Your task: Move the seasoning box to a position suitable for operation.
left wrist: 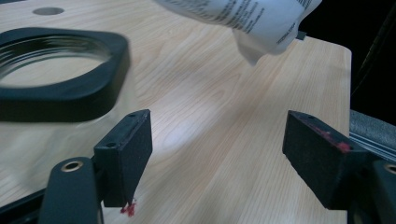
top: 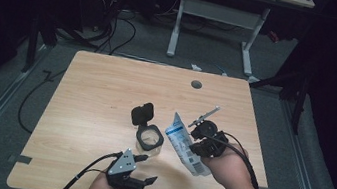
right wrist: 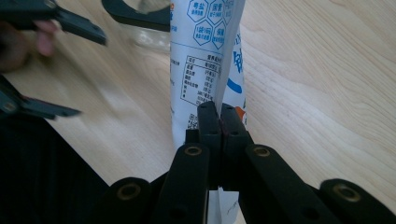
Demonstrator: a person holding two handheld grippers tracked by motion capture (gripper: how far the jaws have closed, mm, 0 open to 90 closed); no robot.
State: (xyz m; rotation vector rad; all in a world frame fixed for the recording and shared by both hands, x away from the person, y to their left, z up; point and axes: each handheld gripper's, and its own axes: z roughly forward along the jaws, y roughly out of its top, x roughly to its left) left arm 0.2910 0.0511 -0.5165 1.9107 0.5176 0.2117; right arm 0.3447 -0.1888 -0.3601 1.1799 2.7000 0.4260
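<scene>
White pouch (top: pixel 183 144) pinched in right claw (right wrist: pixel 219 114), clear jar (top: pixel 149 139) lidless

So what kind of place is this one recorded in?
Probably a lab or workshop rather than a home: a bare wooden table on grey floor, loose cables behind it, a second desk frame, and dark surroundings.

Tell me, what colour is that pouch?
White with blue print; the pouch shows best in the right gripper view.

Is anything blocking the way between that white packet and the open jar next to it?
Nothing visible does. The right gripper holds the packet just beside the jar, whose lid is flipped back. The open left gripper waits nearer the person.
</scene>
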